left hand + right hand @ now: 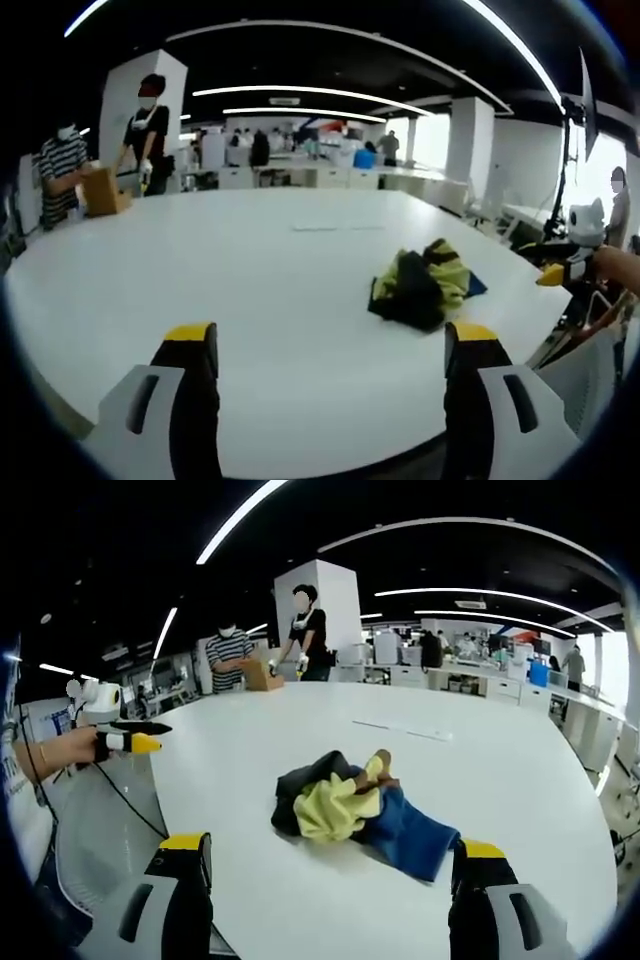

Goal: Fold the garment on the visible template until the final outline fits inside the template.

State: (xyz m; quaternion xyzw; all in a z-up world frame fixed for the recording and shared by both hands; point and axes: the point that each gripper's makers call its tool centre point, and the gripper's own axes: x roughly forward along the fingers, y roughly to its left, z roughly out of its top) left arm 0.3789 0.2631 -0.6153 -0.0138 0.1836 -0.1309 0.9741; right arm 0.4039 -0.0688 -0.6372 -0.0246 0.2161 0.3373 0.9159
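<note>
Garment (pixel 360 810) sits crumpled on the white desk (pixel 480 770), near its edge. Looks soft, light and floppy, so I'd pinch an outer hem. Left gripper (pixel 335 350) and right gripper (pixel 335 865) fingers wide apart, holding nothing.

**Where things lie**

Your garment (pixel 360 810) lies bunched on the table (pixel 500 770), ahead between the jaws of your right gripper (pixel 325 880). From your left gripper (pixel 330 370), it sits ahead to the right. At the table's far edge, two people (pixel 300 630) stand by a box (pixel 262 675).
</note>
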